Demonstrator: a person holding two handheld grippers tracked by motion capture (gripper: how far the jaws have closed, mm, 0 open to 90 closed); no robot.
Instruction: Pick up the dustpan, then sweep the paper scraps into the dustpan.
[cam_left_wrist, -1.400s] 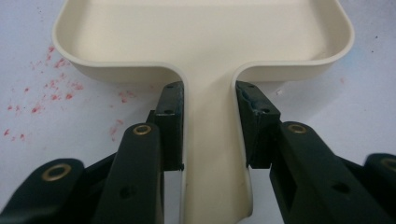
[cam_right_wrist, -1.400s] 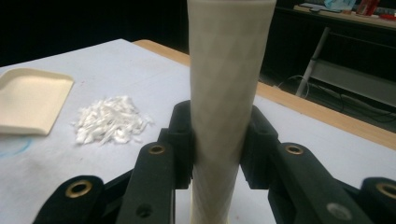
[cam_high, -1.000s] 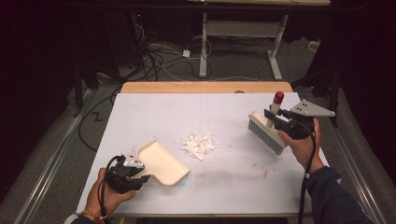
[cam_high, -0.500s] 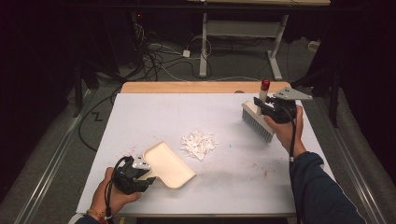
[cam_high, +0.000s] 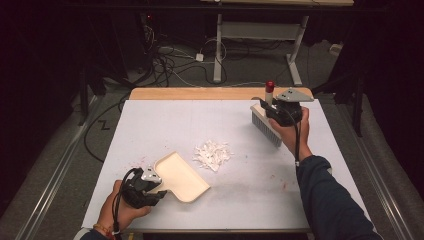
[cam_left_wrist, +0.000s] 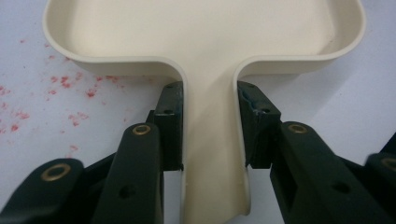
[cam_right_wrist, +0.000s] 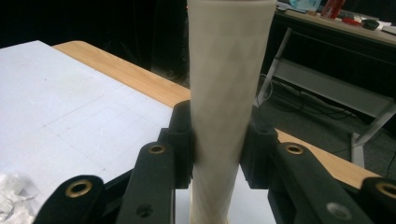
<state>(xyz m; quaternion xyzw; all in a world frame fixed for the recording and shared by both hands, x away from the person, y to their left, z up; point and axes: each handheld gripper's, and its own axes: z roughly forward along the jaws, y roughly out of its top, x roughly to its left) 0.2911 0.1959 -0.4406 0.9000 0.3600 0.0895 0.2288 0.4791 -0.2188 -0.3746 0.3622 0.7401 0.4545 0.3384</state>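
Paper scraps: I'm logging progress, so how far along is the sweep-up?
Done: both tools are gripped, the dustpan in the left gripper and the brush in the right gripper. In hand: the brush is held beyond the paper scraps. Left: sweeping them in; the pan is empty.

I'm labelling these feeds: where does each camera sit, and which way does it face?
High view: above the near table edge, looking forward and down; both forearms, left tongs, right tongs.
Left gripper view: on the left tongs, facing the cream plastic dustpan.
Right gripper view: on the right tongs, facing the cream-handled brush.
Shared: white tabletop.
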